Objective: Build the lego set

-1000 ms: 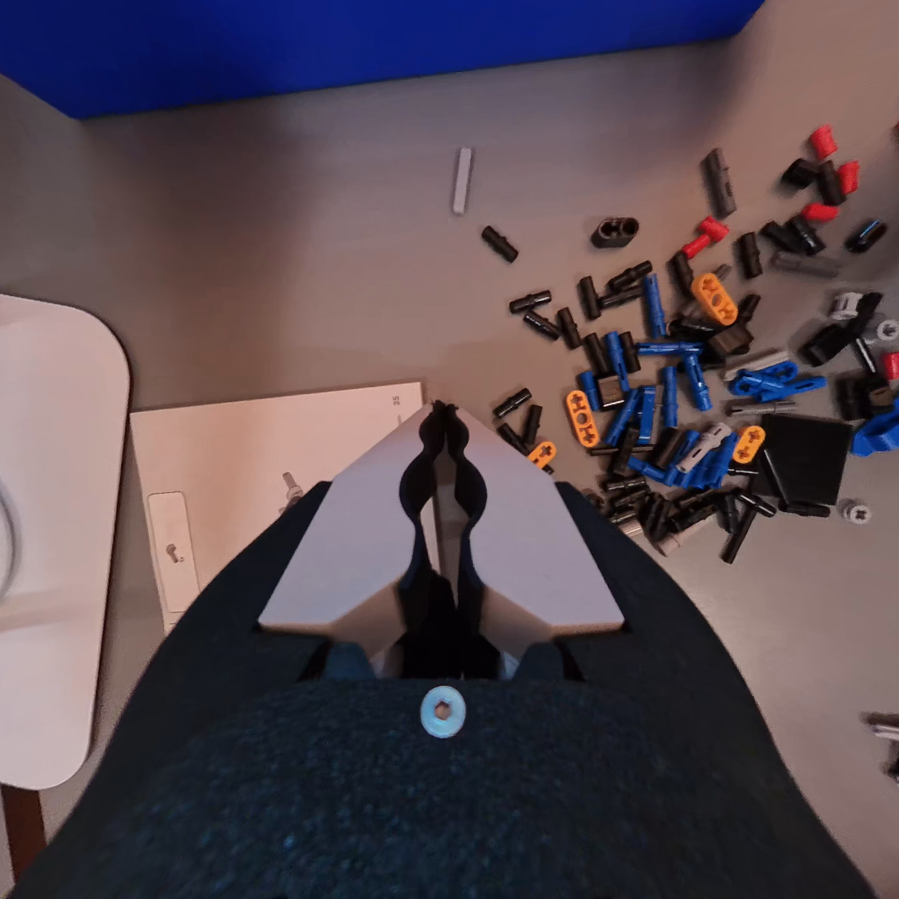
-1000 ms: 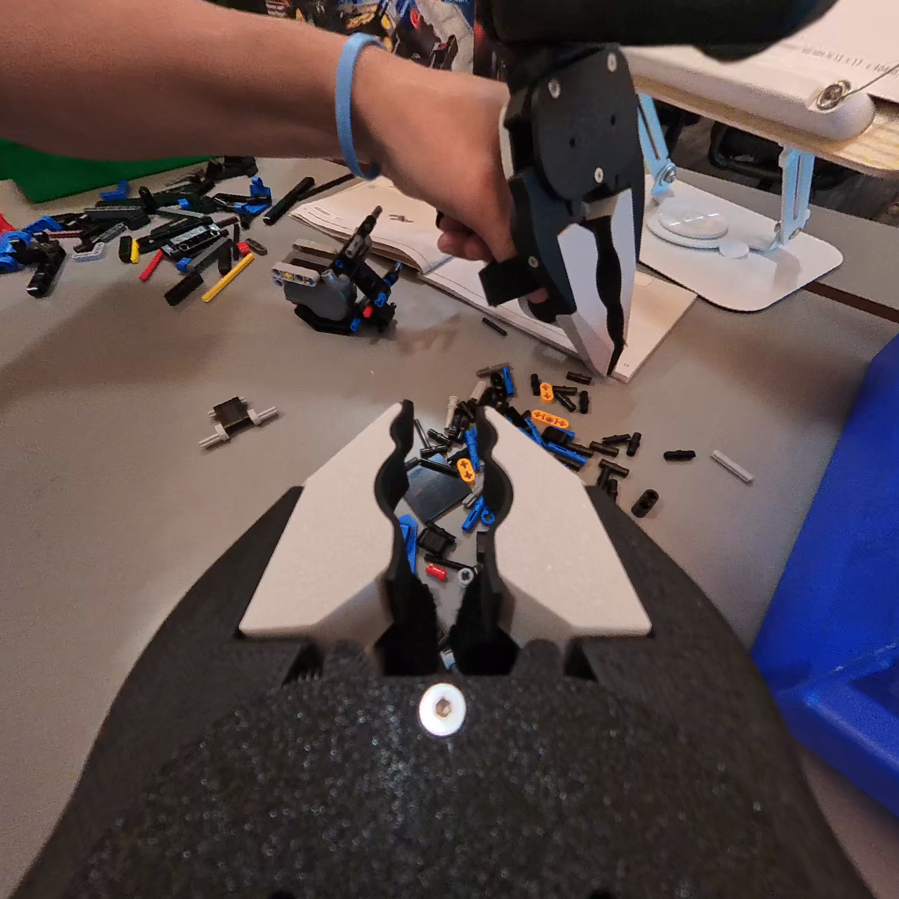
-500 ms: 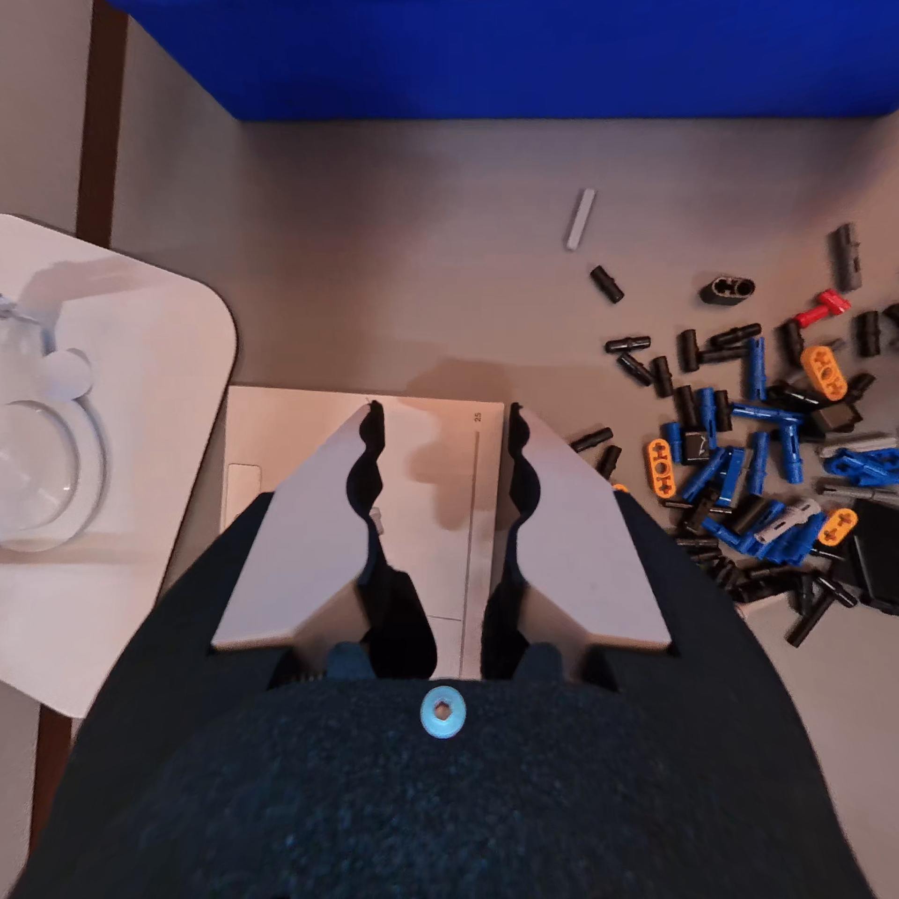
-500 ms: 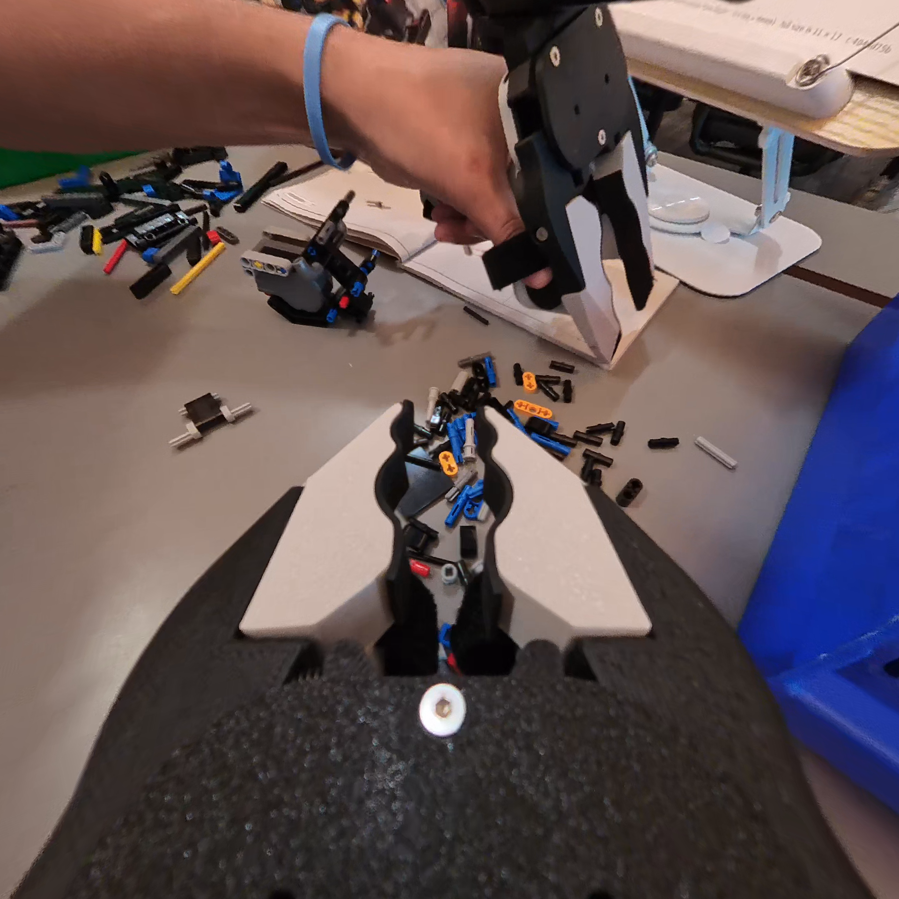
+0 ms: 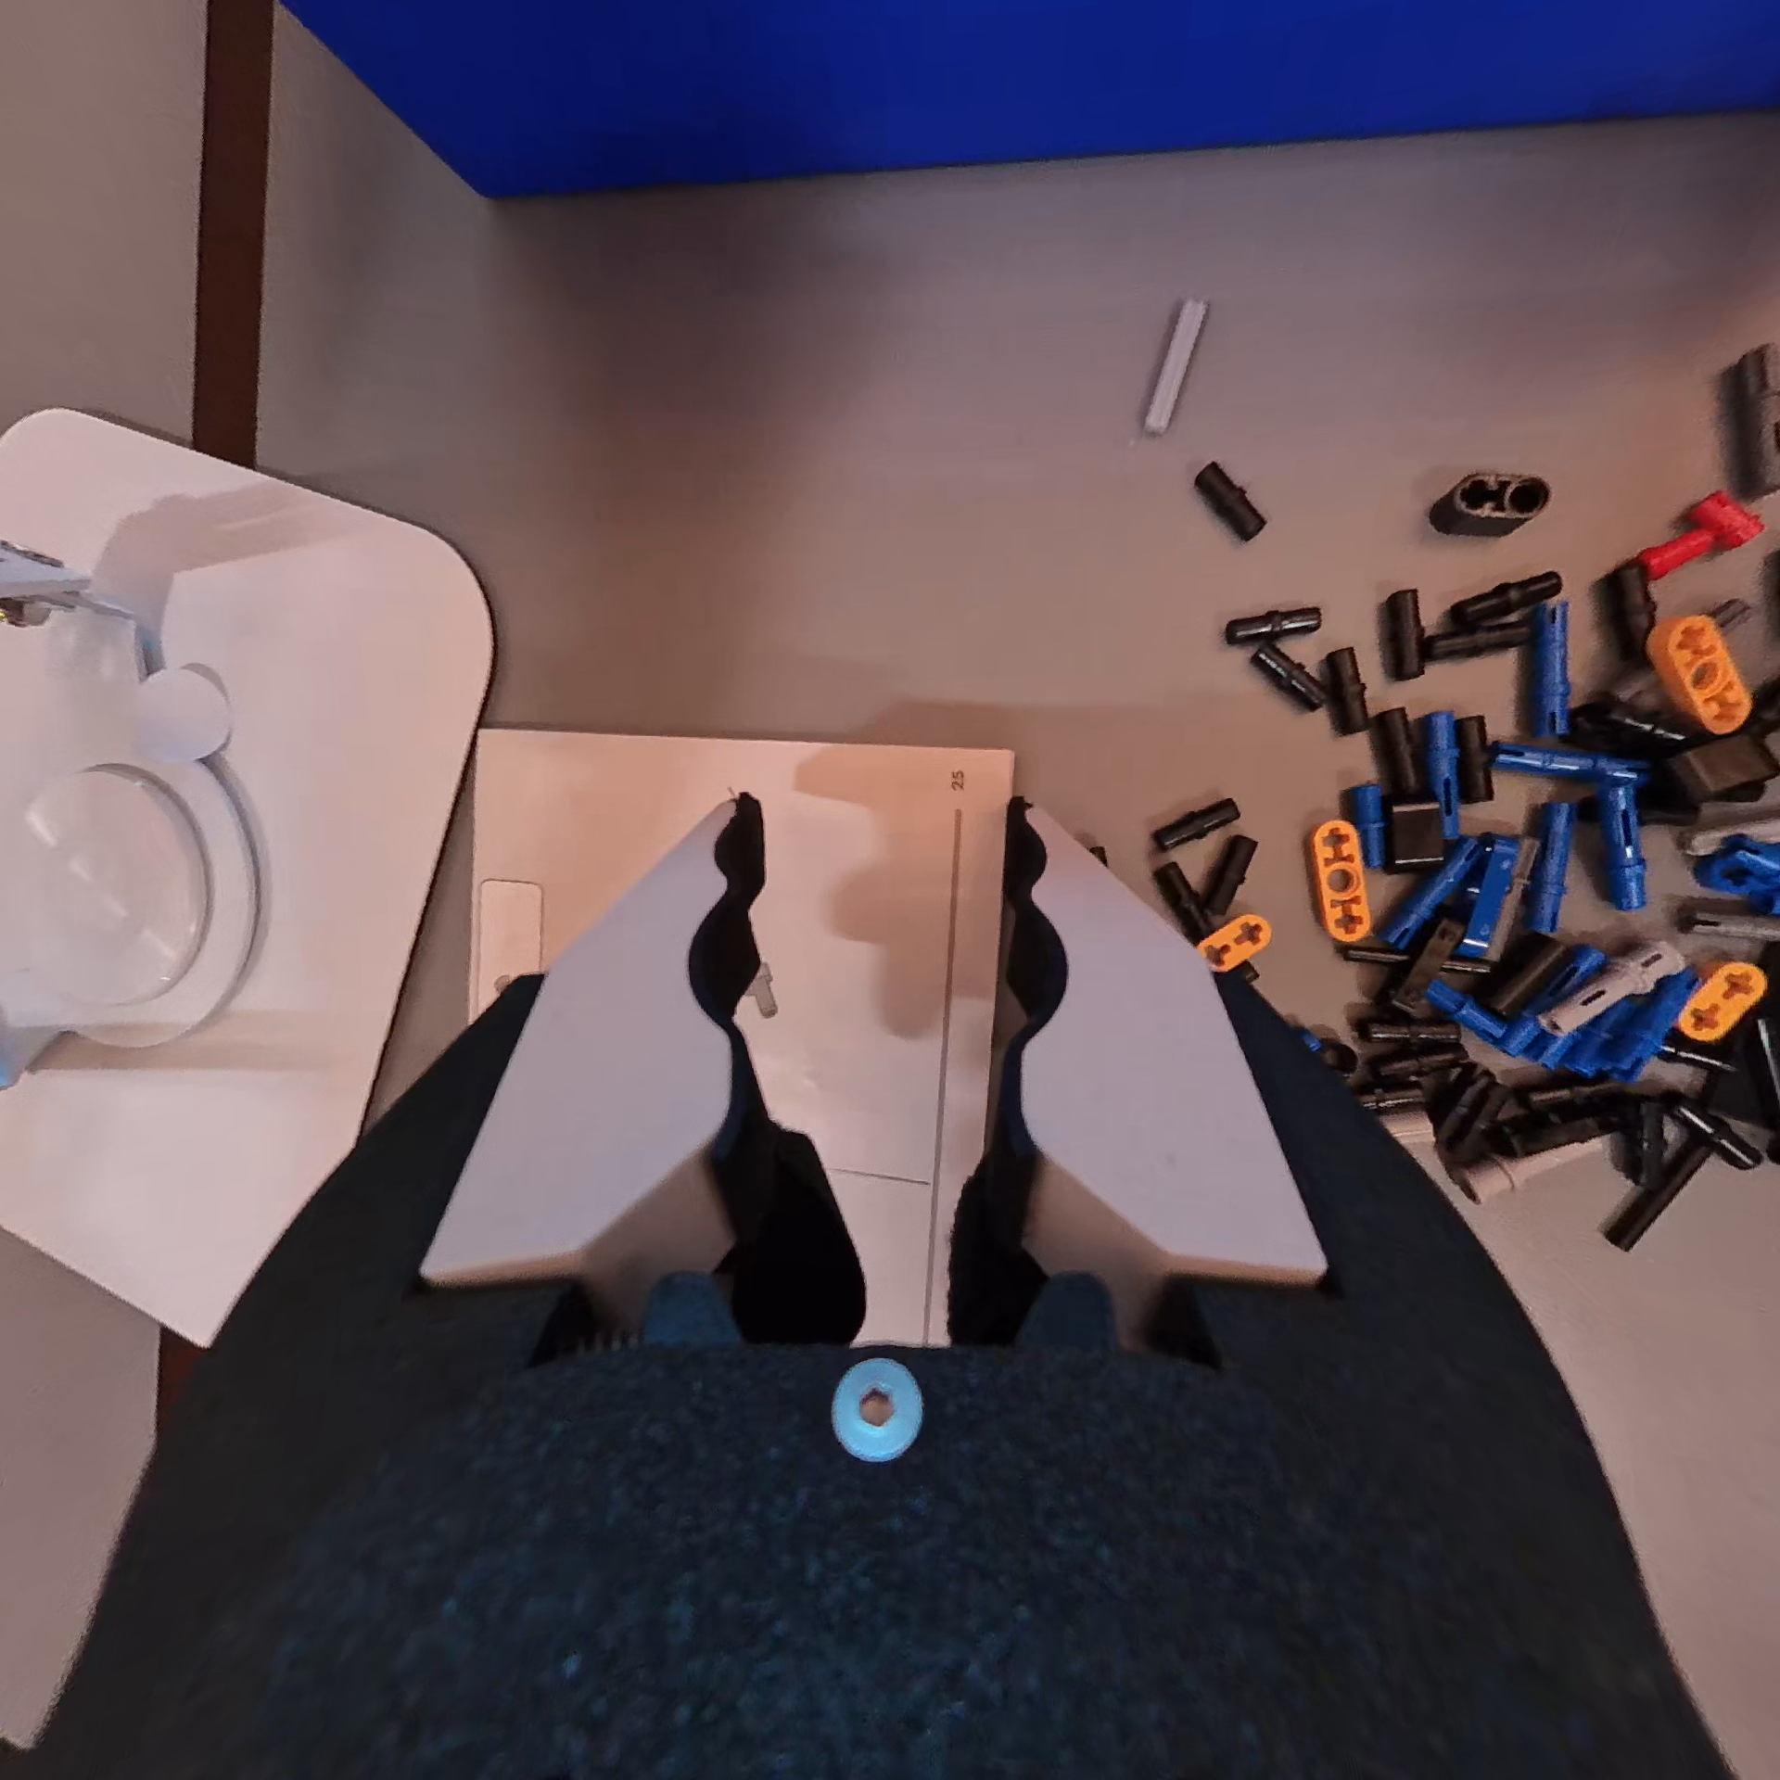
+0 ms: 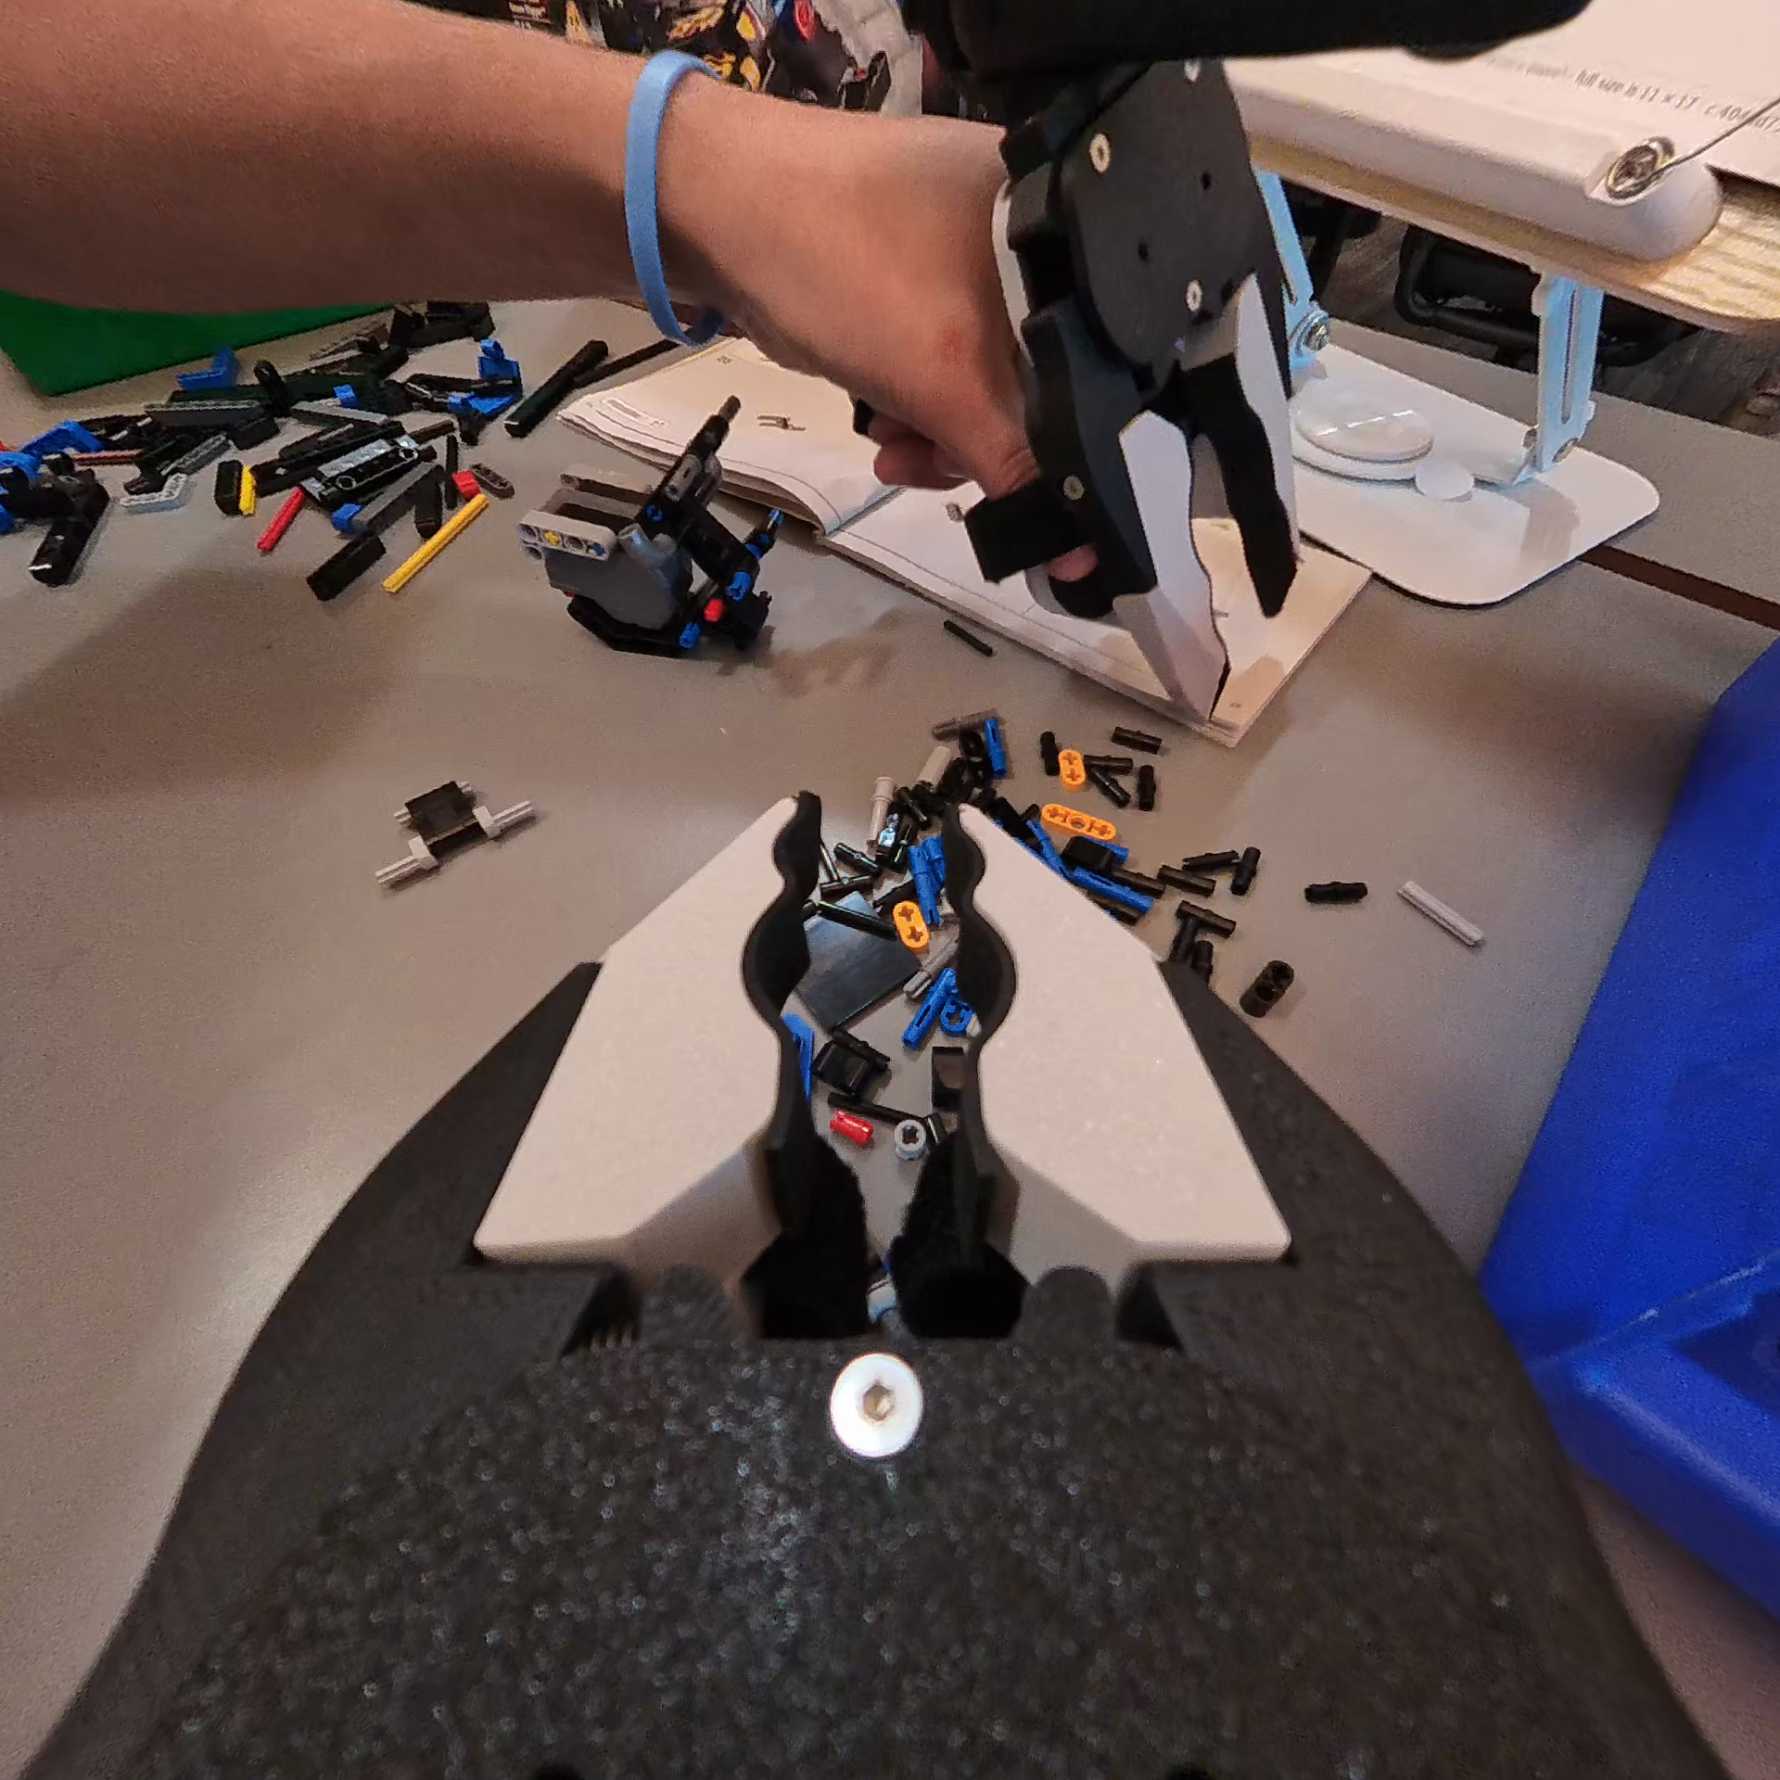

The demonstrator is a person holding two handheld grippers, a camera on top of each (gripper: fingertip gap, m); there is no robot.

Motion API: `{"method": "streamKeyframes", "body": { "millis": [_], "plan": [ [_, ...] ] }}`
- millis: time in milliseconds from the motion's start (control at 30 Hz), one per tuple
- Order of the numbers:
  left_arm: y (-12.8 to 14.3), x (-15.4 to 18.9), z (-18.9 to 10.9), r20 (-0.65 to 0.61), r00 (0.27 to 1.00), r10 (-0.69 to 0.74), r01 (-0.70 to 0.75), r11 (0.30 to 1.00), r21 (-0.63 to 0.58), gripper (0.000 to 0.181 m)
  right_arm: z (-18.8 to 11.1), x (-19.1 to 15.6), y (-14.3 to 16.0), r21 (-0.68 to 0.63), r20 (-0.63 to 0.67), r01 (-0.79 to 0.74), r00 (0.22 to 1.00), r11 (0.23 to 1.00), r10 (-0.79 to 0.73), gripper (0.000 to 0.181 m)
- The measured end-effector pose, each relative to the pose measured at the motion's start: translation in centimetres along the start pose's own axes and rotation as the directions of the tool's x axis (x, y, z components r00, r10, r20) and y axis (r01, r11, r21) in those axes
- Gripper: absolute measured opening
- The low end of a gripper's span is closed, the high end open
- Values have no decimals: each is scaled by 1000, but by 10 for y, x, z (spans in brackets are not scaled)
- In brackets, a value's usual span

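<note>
My left gripper (image 5: 878, 814) is open and empty, with its fingers spread over the corner of the open instruction booklet (image 5: 626, 790). In the right wrist view the left gripper (image 6: 1243, 655) is held by a hand, and its lower fingertip touches the booklet's (image 6: 1291, 616) near corner. My right gripper (image 6: 878, 809) is partly open and empty, hovering above the pile of small black, blue and orange pins and connectors (image 6: 963, 915). That pile (image 5: 1503, 867) lies to the right of my left gripper. A partly built grey and black model (image 6: 655, 559) stands beside the booklet.
A small black and grey sub-assembly (image 6: 453, 828) lies alone on the grey table. Longer beams and axles (image 6: 289, 453) are scattered at the far left. A blue bin (image 6: 1657, 1060) stands to the right. A white stand base (image 5: 241, 771) is left of the booklet. A grey axle (image 5: 1175, 366) lies apart.
My left gripper went from shut to open and moved left, from beside the pile to over the booklet's corner. The right gripper stayed over the pile with the same gap.
</note>
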State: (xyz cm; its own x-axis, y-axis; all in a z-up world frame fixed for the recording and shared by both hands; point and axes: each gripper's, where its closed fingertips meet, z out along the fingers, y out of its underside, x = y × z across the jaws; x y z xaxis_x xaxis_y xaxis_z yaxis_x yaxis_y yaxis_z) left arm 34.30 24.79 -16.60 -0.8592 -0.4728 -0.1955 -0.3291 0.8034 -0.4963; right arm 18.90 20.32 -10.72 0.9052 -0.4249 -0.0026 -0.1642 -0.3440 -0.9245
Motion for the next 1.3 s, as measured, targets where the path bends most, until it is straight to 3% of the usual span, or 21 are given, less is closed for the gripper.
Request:
{"method": "streamKeyframes", "body": {
  "millis": [133,167,233,733,933,1167,1300],
  "plan": [
    [0,-1,-4,-7,1000,-9,9,1000,7,43,0,-2,0,-1,7,3,1000,1000,-3,24],
    [0,1,-5,-19,1000,-9,9,1000,7,36,1,-2,0,-3,7,5,1000,1000,-5,24],
    [-2,14,-7,-97,995,1,1,1000,20,1,1,-2,1,-6,7,7,1000,1000,-7,24],
    [0,11,-13,-12,999,47,-46,998,37,0,4,-1,6,-28,5,13,1000,1000,-13,24],
    [1,6,-6,11,999,45,-45,998,32,25,5,-1,7,-36,4,13,1000,999,-13,24],
    [3,18,2,-15,992,123,-124,992,-25,4,4,0,8,-35,7,2,1000,999,-2,24],
    [-1,15,-7,44,987,152,-151,988,-13,0,4,0,8,-36,7,6,1000,999,-6,24]
  ]
}}
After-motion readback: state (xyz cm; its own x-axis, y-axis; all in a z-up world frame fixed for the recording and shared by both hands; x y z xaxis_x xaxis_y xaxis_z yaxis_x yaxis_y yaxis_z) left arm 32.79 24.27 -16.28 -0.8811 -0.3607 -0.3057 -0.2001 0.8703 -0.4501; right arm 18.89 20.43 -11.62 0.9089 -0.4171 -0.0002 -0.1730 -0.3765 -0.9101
